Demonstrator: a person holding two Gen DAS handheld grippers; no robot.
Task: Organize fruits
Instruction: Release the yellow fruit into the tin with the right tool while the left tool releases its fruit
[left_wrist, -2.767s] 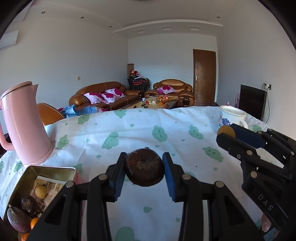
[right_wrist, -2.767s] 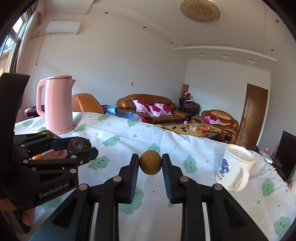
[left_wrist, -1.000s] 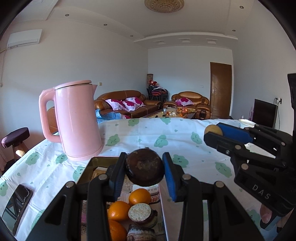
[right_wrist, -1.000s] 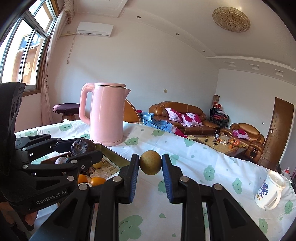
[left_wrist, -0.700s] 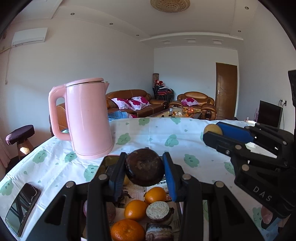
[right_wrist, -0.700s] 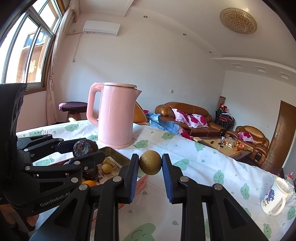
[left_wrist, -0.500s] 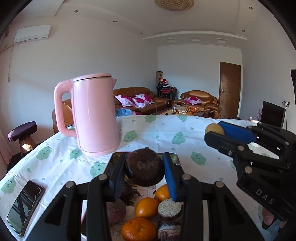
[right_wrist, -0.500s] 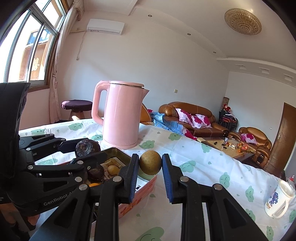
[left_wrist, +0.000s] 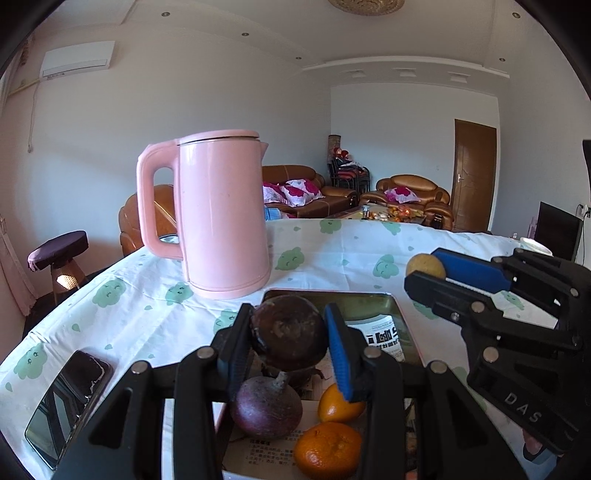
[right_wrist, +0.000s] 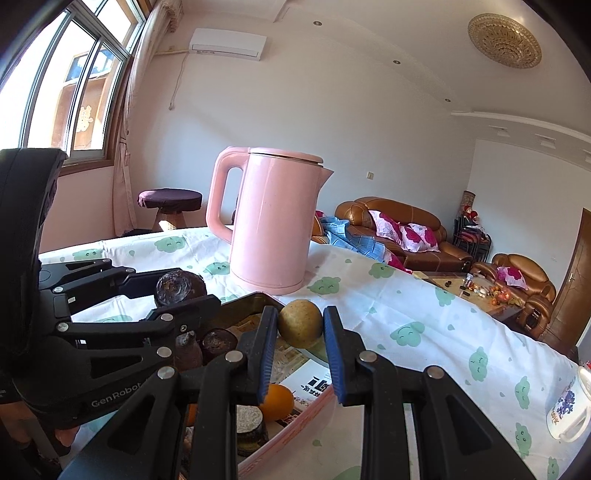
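My left gripper (left_wrist: 289, 338) is shut on a dark brown round fruit (left_wrist: 288, 332) and holds it above a metal tin tray (left_wrist: 354, 300). The tray holds oranges (left_wrist: 327, 448), a purple fruit (left_wrist: 266, 406) and other fruit on newspaper. My right gripper (right_wrist: 300, 328) is shut on a yellow-brown round fruit (right_wrist: 300, 323) above the tray's far right edge (right_wrist: 258, 297). The right gripper also shows in the left wrist view (left_wrist: 424, 269), to the right of the tray. The left gripper shows in the right wrist view (right_wrist: 177, 291).
A pink kettle (left_wrist: 221, 218) stands just behind the tray. A black phone (left_wrist: 70, 395) lies on the tablecloth at the left. A white mug (right_wrist: 567, 406) stands at the far right. Sofas and a stool (right_wrist: 170, 206) lie beyond the table.
Both grippers have moved left with their fruits, from bare tablecloth to above the tray. The kettle now stands straight ahead. Both stay shut.
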